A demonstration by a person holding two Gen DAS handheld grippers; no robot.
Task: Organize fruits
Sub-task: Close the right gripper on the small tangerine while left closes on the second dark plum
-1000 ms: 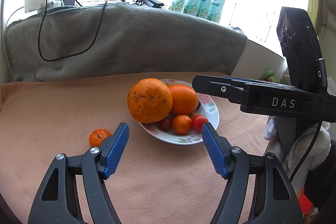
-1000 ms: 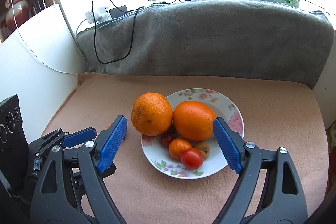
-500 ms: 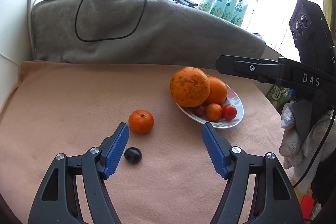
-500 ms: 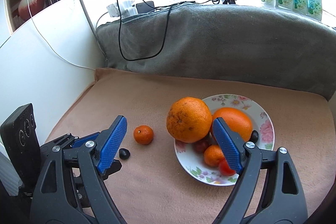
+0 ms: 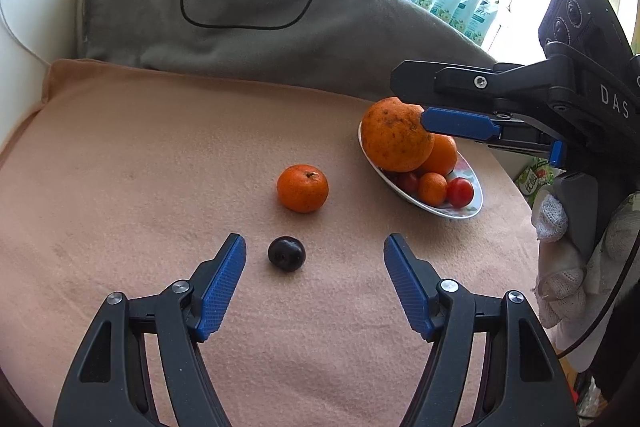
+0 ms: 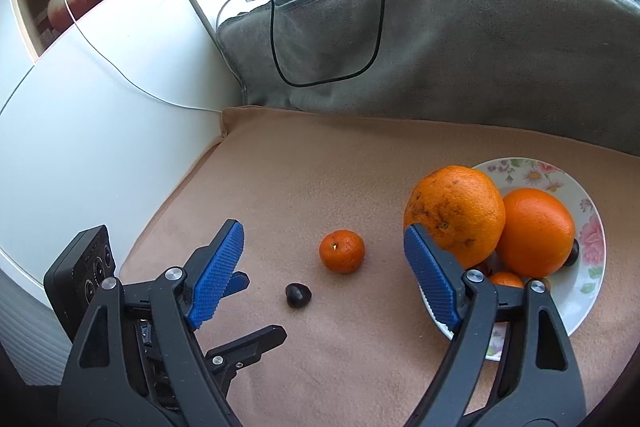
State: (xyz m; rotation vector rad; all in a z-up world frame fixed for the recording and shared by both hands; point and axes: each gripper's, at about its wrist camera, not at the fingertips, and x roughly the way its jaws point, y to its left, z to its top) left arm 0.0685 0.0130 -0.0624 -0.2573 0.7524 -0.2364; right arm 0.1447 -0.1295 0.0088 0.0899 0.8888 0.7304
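A small mandarin (image 5: 303, 187) and a dark plum (image 5: 286, 253) lie loose on the tan cloth (image 5: 140, 163). A floral plate (image 5: 466, 213) to the right holds two big oranges (image 5: 396, 135), a small mandarin, and red fruits. My left gripper (image 5: 314, 277) is open and empty, just in front of the plum. My right gripper (image 6: 322, 269) is open and empty, its jaws framing the loose mandarin (image 6: 341, 251) and plum (image 6: 298, 294); the plate (image 6: 588, 301) sits at its right finger.
A grey blanket (image 5: 248, 11) with a black cable (image 5: 224, 23) backs the cloth. A white wall (image 6: 92, 131) stands at the left. Bottles (image 5: 456, 3) and a ring light line the window sill. A white cloth bundle (image 5: 560, 267) lies off the right edge.
Both grippers have swung left and come closer to the cloth. The loose mandarin and plum have come into the middle of both views; the plate has shifted right.
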